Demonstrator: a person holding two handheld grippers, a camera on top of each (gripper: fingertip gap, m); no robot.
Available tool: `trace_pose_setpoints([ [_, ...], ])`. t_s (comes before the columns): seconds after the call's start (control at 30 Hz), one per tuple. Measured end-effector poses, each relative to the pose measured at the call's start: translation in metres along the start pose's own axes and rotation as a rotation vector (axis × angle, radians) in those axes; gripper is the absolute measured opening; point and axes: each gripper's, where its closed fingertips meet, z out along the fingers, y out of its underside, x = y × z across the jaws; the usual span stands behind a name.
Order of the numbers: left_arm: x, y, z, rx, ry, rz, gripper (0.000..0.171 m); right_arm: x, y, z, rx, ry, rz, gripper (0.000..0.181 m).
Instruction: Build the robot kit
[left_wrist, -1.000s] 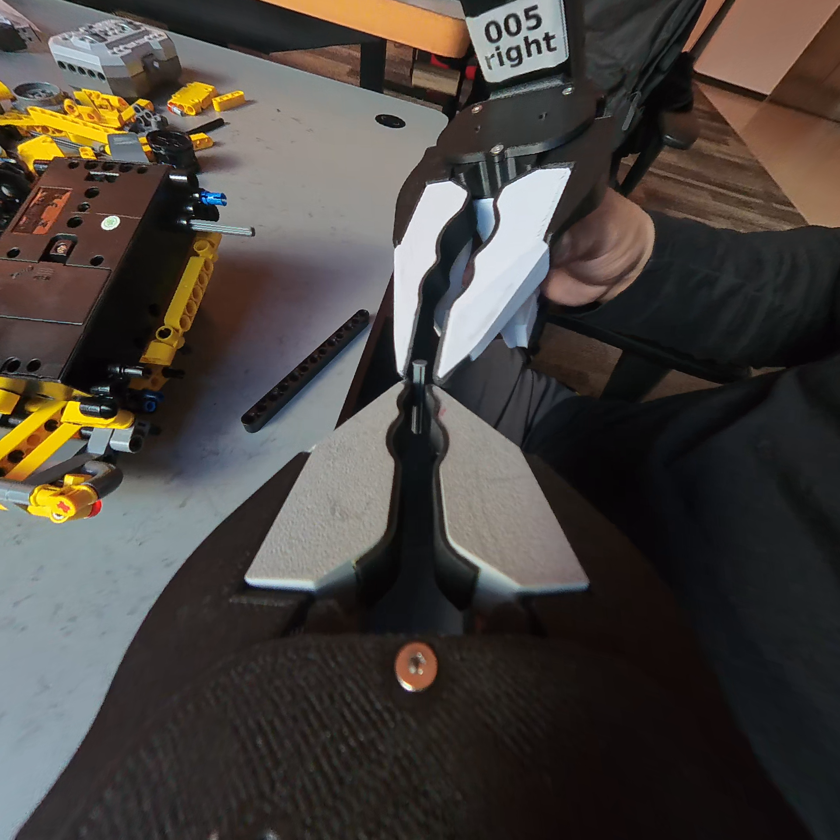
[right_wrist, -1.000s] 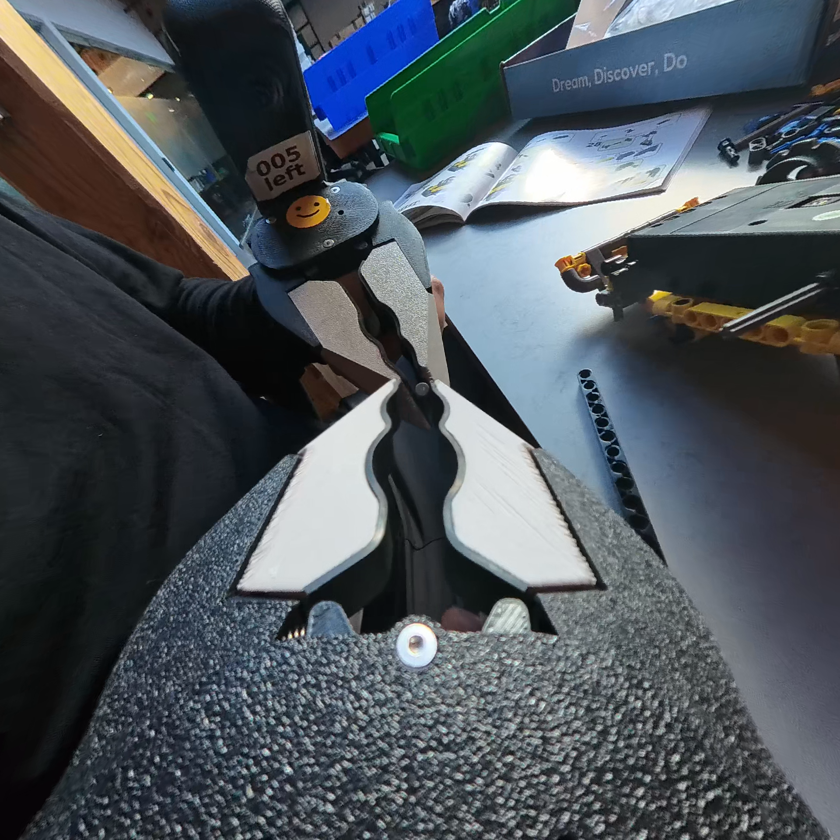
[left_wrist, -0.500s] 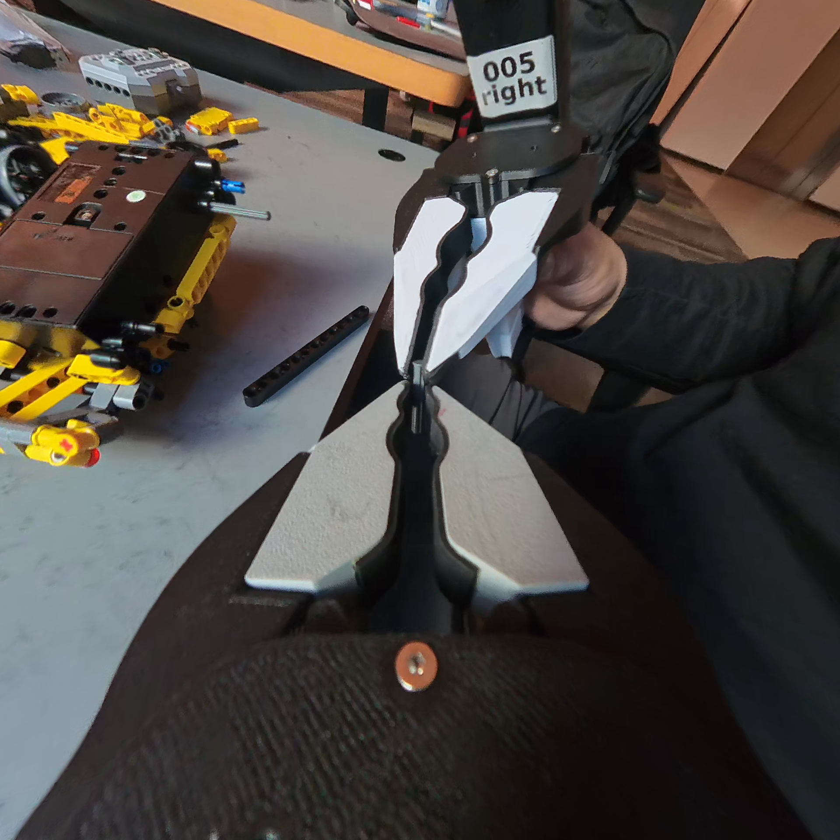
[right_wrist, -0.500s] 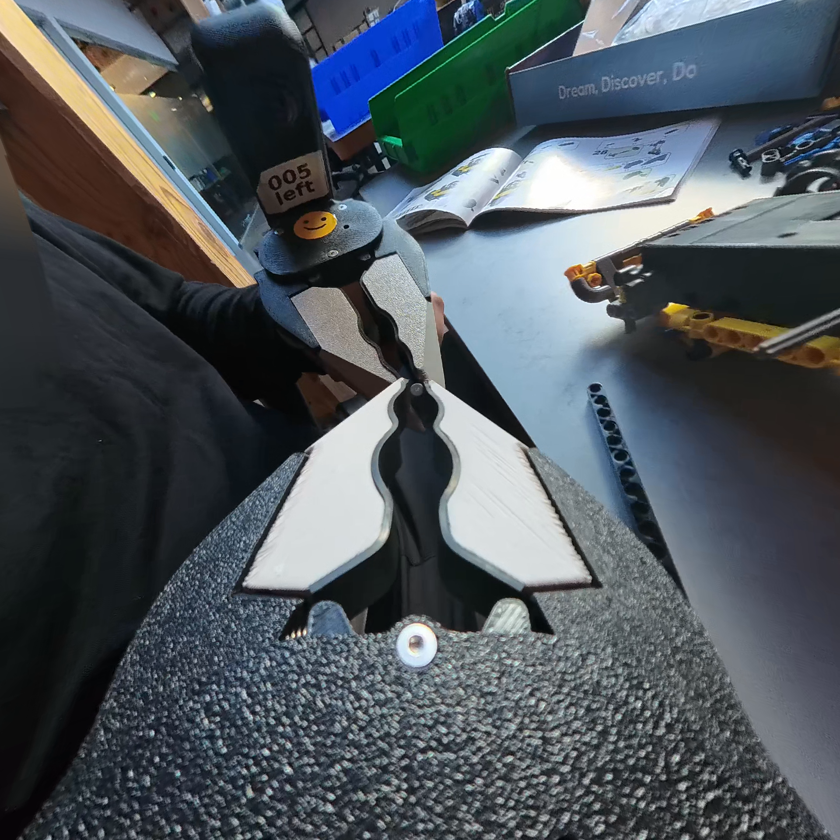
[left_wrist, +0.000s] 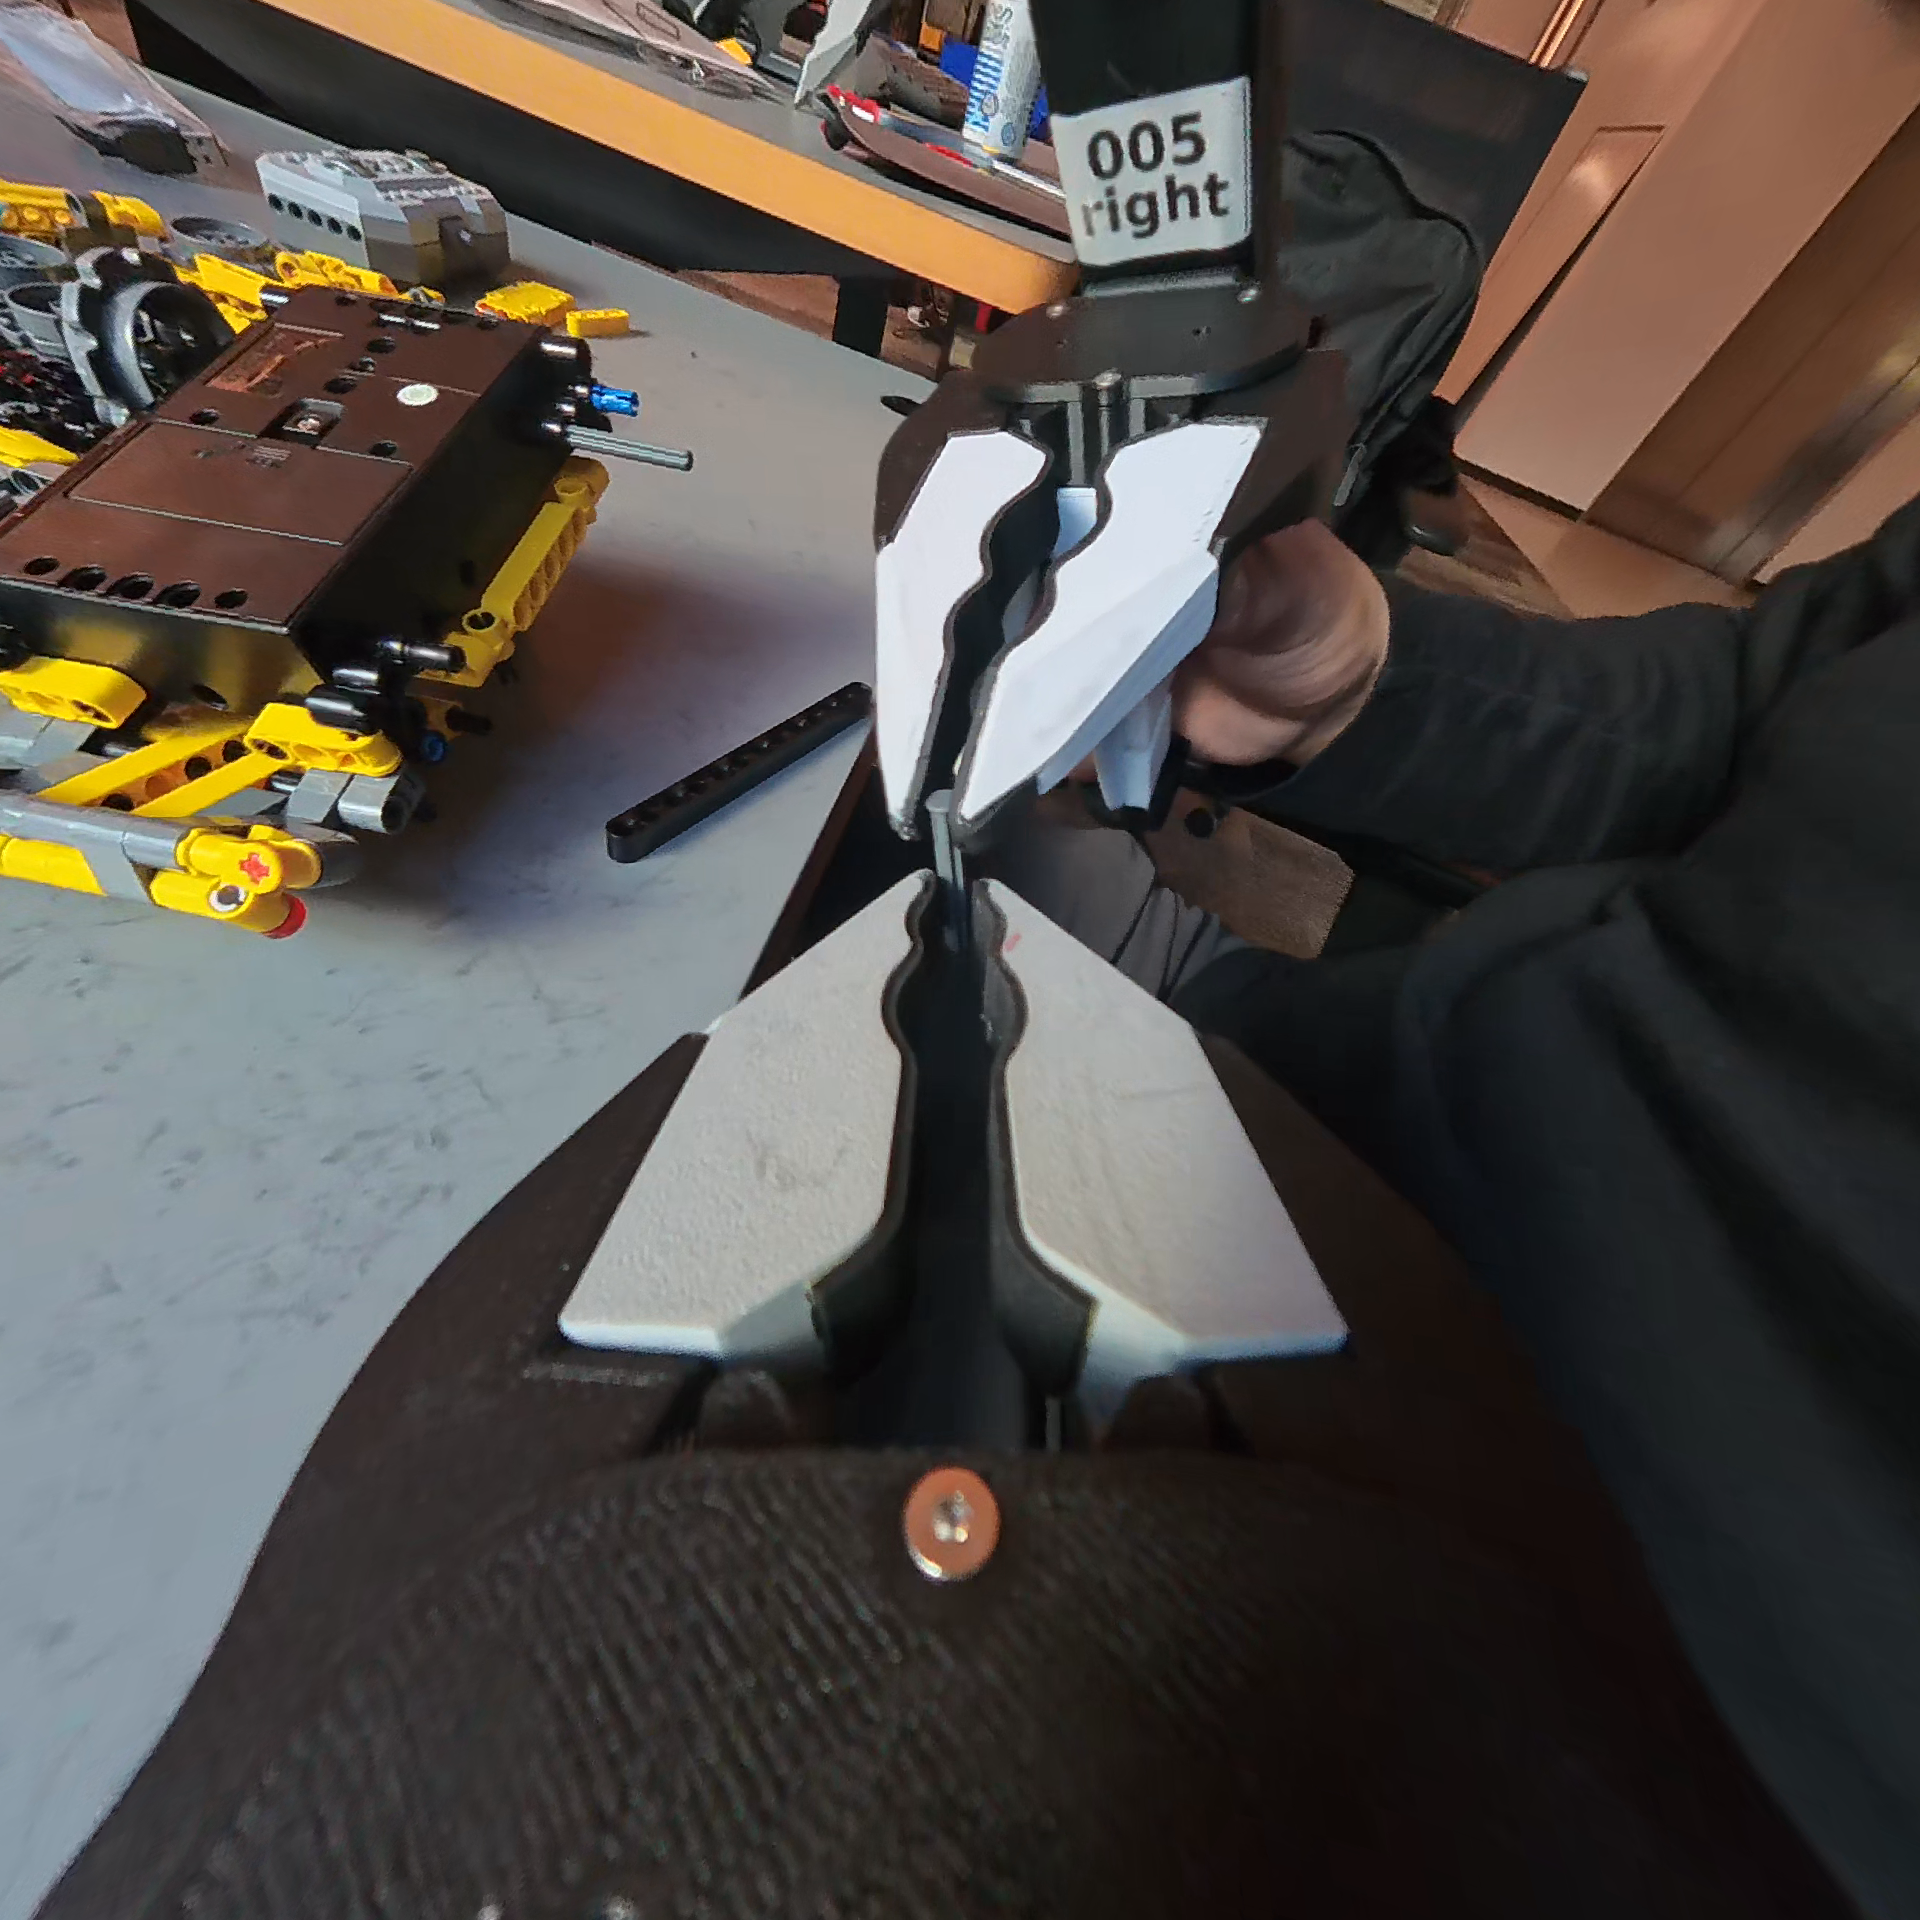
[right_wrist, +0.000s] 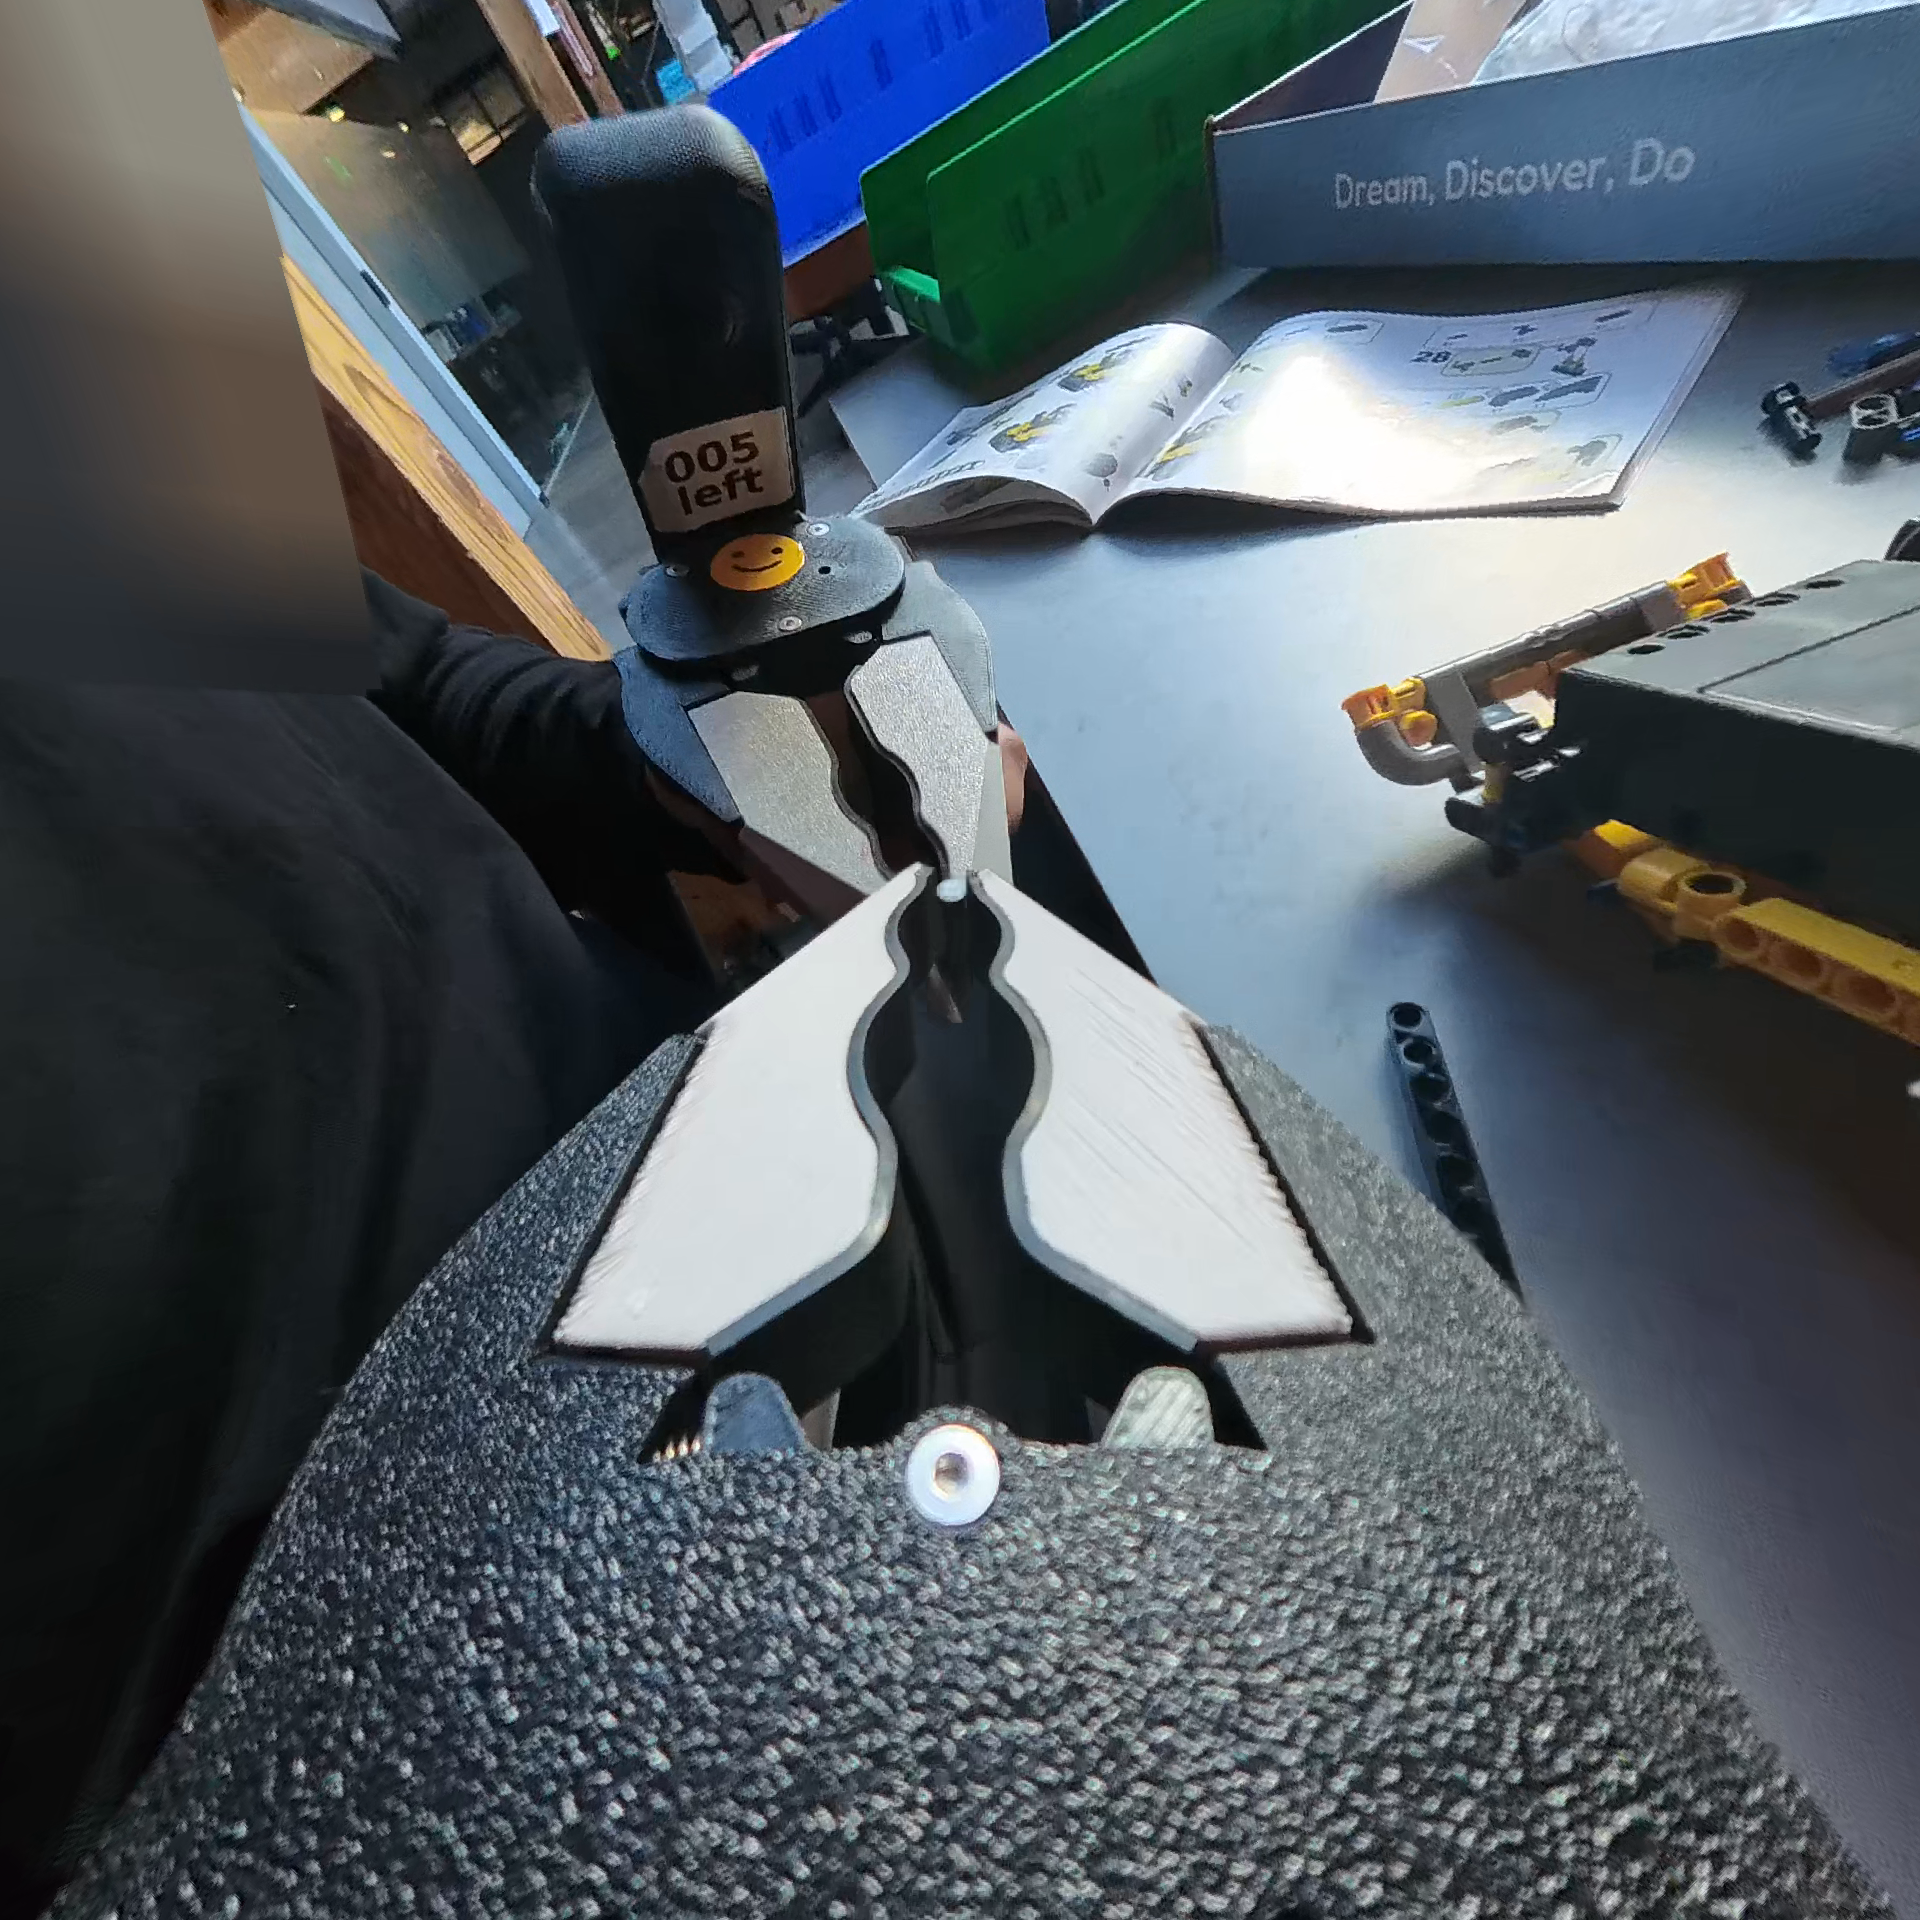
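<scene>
Off the counter's near edge, the left tool pinches a thin grey axle; the right tool, tips nearly together, seems to nip its far end. Keep both aligned.

Black textured hand-held gripper bodies, pale grey fingers, silver screws, seemingly black sleeves.
</scene>
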Motion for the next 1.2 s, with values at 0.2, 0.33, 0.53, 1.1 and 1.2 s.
trace_pose_setpoints([
  [0.2, -0.007, -0.002, -0.003, 0.024, 0.006, -0.044, 0.001, 0.005, -0.006, 0.001, 0.010, -0.016, 0.000, 0.006],
  [0.33, -0.006, 0.001, -0.002, 0.011, 0.020, -0.052, 0.002, 0.009, -0.008, 0.001, 0.028, -0.038, 0.023, 0.006],
  [0.53, -0.007, 0.002, -0.002, 0.008, 0.005, -0.026, 0.002, 0.008, -0.005, 0.002, 0.026, -0.060, 0.041, 0.006],
  [1.1, -0.016, -0.004, -0.007, 0.047, -0.027, -0.060, 0.002, 0.018, -0.001, -0.011, -0.012, -0.006, 0.022, 0.020],
  [1.2, -0.024, -0.003, -0.009, 0.052, -0.045, -0.118, 0.001, 0.044, 0.002, -0.032, -0.062, 0.151, -0.027, 0.023],
])
